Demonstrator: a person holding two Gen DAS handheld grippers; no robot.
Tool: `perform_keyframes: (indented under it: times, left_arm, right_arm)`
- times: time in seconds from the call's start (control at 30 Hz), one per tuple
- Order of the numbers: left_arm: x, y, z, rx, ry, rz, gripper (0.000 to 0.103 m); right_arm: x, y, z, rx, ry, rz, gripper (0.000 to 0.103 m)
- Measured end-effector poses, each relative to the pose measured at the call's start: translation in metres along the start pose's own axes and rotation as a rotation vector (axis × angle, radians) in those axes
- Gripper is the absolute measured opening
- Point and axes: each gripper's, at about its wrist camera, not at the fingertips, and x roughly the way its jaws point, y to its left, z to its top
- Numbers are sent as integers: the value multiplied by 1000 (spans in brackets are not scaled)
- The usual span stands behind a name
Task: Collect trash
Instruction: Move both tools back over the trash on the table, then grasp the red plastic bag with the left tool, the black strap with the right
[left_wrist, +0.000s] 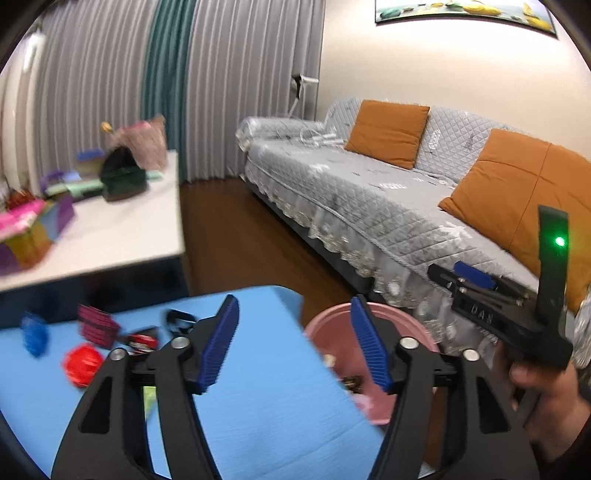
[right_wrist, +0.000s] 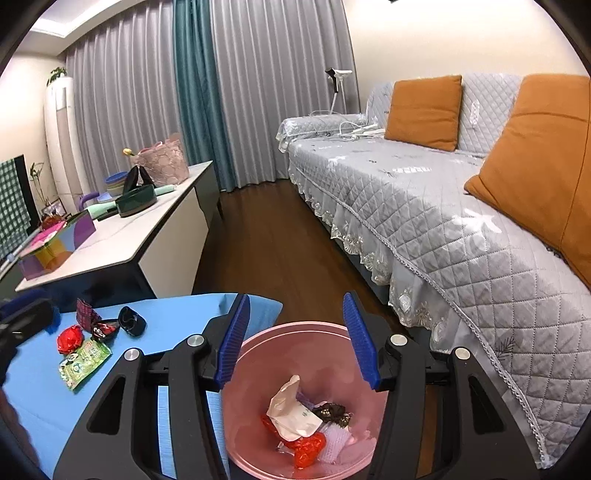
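Both my grippers sit nearest the lens, jaws apart, nothing between the pads. Left gripper (left_wrist: 295, 343) hangs over the right edge of the blue table (left_wrist: 258, 387), blurred, pads bare. Right gripper (right_wrist: 297, 341) hovers directly above the pink bin (right_wrist: 258, 435), also spread and empty, which reads to me as a drop just finished.

Left to right on the blue table, near its far-left corner: red crumpled wrapper (right_wrist: 69, 339), green snack packet (right_wrist: 84, 363) just in front of it, maroon wrapper (right_wrist: 85, 312) behind, dark red-and-black wrapper (right_wrist: 104, 328) beside that, then a black cap-like piece (right_wrist: 131, 320). Packet print too small to read. These are the trash left to collect, clustered within my left reach.

Pink bin stands on the floor against the table's right edge, so either gripper can swing over it. Inside: beige paper wrapper (right_wrist: 291, 410), red foil (right_wrist: 306, 445), dark crumpled wrapper (right_wrist: 332, 411), pale mesh scrap.

Far right in the left view, my right hand (left_wrist: 543, 384) holds the other gripper's body, lettering looks like "DAS", green light on. Grey-covered sofa (right_wrist: 443, 206) with orange cushions runs along the right.
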Motion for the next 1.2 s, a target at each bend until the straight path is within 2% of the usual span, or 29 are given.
perform_keyframes:
  times: [0.17,0.23,0.33,0.4,0.5,0.63,0.77,0.87,1.1,1.2]
  left_arm:
    - [-21,35,-12,37,-15,75,67]
    - [-24,54,-19,16,-29,112,67]
    - [-22,78,-31,-13,-54,220,67]
    - [-16,98,-42,-62,-41,266,67]
    - [-8,131,-56,-154,-3,291,66]
    - [-4,167,-74,-204,31,341,66]
    - [-5,196,-86,-275,46,360,64]
    - [-5,208,-96,-290,62,379,61]
    - [8,232,-105,-349,101,385,60]
    - [19,237,-103,-365,113,377,68]
  right_arm:
    - [-1,8,-4,23,-6,10,50]
    - [-2,13,-6,33,-9,18,49]
    - [-1,19,-8,67,-2,56,45]
    - [1,25,-9,76,5,74,44]
    - [7,45,-12,40,20,105,44]
    - [16,78,-16,-13,38,153,44]
    - [25,107,-18,-44,43,205,44]
    - [33,123,-20,-57,54,234,44]
    - [58,154,-29,-60,99,286,44]
    - [70,168,-34,-63,110,300,44]
